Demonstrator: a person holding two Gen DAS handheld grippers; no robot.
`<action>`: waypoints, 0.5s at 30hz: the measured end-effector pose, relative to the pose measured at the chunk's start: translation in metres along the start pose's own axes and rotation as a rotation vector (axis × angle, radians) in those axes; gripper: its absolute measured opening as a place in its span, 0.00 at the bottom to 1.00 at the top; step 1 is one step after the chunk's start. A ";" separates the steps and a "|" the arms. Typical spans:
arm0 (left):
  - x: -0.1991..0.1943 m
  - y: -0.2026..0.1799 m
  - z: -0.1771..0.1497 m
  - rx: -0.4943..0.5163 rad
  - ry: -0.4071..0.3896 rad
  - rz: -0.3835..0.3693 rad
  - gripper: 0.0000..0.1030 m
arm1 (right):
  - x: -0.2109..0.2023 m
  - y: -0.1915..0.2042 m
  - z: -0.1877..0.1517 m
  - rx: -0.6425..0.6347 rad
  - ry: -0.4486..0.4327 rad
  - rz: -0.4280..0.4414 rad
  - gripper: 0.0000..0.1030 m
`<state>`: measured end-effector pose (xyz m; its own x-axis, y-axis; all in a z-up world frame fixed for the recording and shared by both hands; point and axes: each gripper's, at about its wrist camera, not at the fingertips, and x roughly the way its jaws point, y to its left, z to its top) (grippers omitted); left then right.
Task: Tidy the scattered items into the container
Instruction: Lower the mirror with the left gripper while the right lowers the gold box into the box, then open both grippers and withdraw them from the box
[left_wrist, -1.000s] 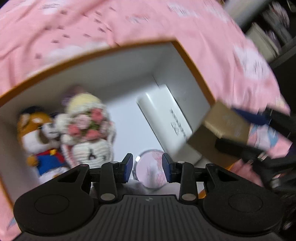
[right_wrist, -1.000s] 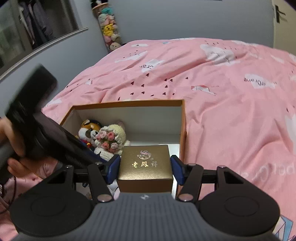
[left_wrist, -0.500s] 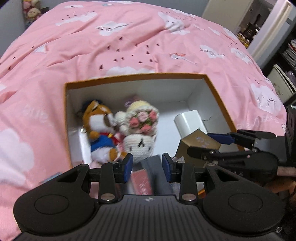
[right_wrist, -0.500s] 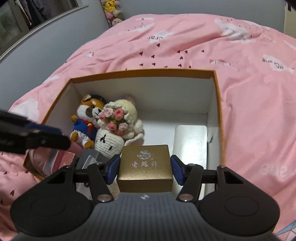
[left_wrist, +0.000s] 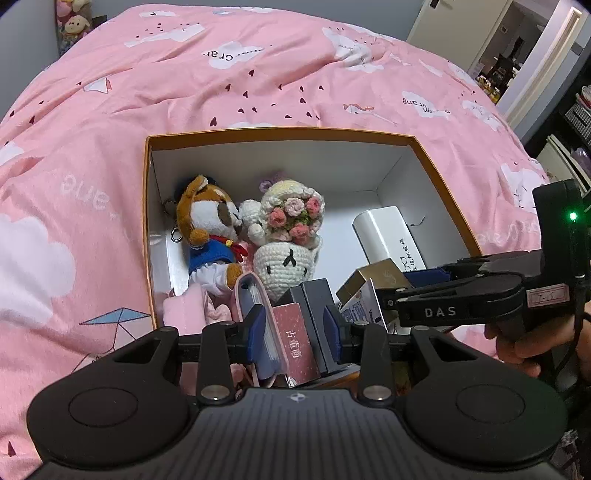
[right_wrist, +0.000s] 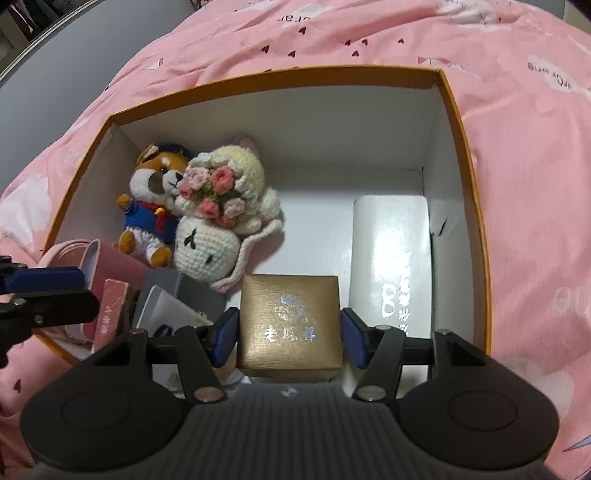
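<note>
Gold gift box (right_wrist: 290, 326) is pinched in the right gripper (right_wrist: 289, 338), now lowered inside the orange box (right_wrist: 461, 122), beside the white case (right_wrist: 391, 258). Left gripper (left_wrist: 293, 334), spread and empty, has been pulled back above the pink card box (left_wrist: 297, 347). Farther in, dog plush (right_wrist: 153, 201) and crochet bunny (right_wrist: 218, 225) are seen. Release is judged next.

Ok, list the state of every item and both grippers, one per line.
Orange-rimmed cardboard box: open, no lid on it.
Gold square gift box: closed, held over the box.
Right gripper: shut on the gold box.
Left gripper: open, holding nothing.
White rectangular case: closed, lying flat.
</note>
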<state>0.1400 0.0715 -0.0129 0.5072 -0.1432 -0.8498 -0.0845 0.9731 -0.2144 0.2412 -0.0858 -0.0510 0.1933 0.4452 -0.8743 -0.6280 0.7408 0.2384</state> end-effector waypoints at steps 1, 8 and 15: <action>-0.001 0.001 0.000 -0.002 -0.001 -0.001 0.38 | -0.001 0.000 0.000 -0.004 0.010 0.000 0.60; -0.002 -0.001 -0.002 0.013 -0.005 -0.002 0.38 | -0.006 0.005 -0.003 -0.012 0.097 0.023 0.60; -0.003 0.000 -0.003 0.011 -0.014 -0.004 0.38 | -0.019 -0.005 0.002 0.063 0.065 0.064 0.52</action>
<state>0.1360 0.0709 -0.0114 0.5192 -0.1447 -0.8423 -0.0734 0.9744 -0.2126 0.2421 -0.0971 -0.0349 0.1041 0.4604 -0.8816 -0.5885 0.7431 0.3185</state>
